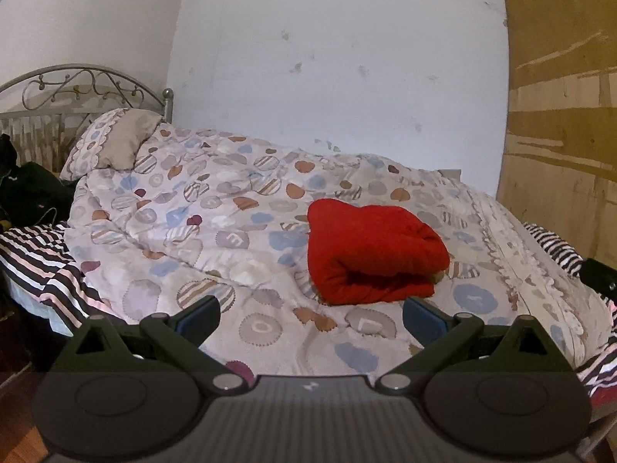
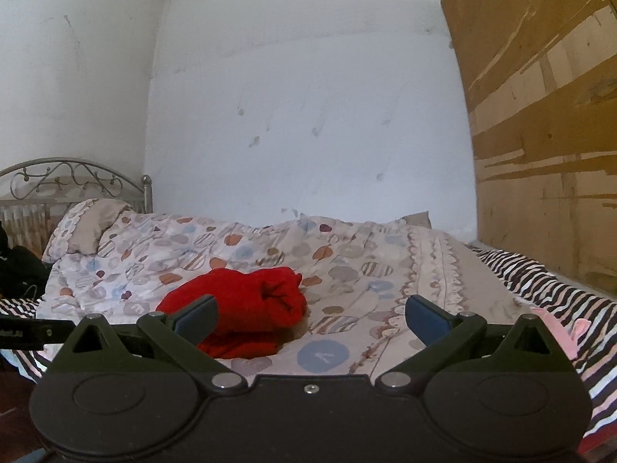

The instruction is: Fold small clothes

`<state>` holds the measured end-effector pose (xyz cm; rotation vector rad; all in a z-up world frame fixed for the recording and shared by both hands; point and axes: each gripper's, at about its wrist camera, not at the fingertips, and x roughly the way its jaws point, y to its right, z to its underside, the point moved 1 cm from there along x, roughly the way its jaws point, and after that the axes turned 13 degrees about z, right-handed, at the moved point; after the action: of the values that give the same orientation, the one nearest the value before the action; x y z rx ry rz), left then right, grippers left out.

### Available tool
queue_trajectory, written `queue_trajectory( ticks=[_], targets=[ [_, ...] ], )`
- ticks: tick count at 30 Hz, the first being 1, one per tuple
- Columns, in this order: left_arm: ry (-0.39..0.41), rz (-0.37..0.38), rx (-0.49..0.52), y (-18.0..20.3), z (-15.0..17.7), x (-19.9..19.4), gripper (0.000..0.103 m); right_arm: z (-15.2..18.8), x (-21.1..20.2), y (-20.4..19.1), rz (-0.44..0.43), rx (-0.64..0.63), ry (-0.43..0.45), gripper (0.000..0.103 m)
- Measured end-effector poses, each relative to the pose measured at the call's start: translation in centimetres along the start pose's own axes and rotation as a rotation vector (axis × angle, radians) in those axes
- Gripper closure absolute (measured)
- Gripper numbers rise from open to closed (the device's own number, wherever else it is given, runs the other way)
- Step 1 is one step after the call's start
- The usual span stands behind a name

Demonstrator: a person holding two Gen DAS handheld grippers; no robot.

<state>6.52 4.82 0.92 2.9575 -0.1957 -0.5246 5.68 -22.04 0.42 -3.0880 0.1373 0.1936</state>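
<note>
A red garment (image 1: 370, 250) lies folded into a thick bundle on the patterned quilt (image 1: 216, 231). My left gripper (image 1: 310, 318) is open and empty, held near the bed's front edge, with the bundle just beyond its right finger. In the right wrist view the red garment (image 2: 246, 305) lies ahead and left, partly behind the left fingertip. My right gripper (image 2: 310, 316) is open and empty, above the quilt (image 2: 347, 270).
A pillow (image 1: 112, 142) and a metal headboard (image 1: 77, 85) are at the far left. Dark items (image 1: 27, 189) lie left of the pillow. A striped sheet (image 1: 42, 266) shows under the quilt. A cardboard panel (image 1: 563, 115) stands at the right. A pink cloth (image 2: 555, 332) lies at the right.
</note>
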Motion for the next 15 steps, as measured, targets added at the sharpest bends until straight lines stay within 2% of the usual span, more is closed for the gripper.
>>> queue_trajectory(
  ticks=[10,15],
  targets=[
    [-0.021,0.009,0.008,0.32,0.29,-0.07,0.0,0.64,0.75,-0.52,-0.026,-0.015,-0.046,0.0],
    [-0.028,-0.002,0.005,0.15,0.44,-0.26,0.0,0.69,0.76,-0.68,-0.031,-0.018,-0.041,0.0]
  ],
)
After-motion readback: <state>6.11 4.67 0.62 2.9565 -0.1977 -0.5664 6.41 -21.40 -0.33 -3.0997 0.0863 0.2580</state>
